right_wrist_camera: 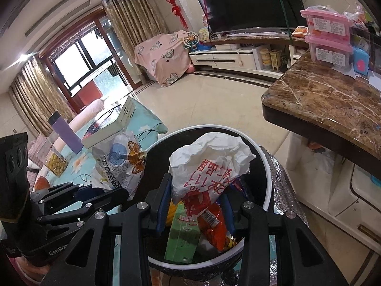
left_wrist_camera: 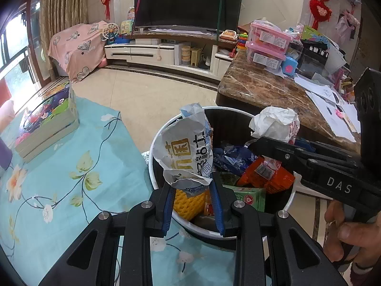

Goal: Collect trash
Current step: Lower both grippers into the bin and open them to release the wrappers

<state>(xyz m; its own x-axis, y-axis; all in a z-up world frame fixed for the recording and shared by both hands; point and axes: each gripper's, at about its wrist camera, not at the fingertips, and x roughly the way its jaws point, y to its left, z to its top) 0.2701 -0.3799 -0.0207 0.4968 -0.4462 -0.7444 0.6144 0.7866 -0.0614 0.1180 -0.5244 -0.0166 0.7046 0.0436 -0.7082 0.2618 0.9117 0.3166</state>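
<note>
Both grippers hang over the bin [left_wrist_camera: 164,128]. The left gripper [left_wrist_camera: 191,188] has its jaws clamped on a wrapper [left_wrist_camera: 183,152], the right gripper [right_wrist_camera: 195,202] on a white bag [right_wrist_camera: 209,164]; each piece stands upright above the trash-filled opening, directly below.

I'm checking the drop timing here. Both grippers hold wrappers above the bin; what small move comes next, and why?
Probably open both grippers. The left gripper pinches a crumpled snack bag and the right gripper a white wrapper, both already over the open trash bin, so both should fall in.
</note>
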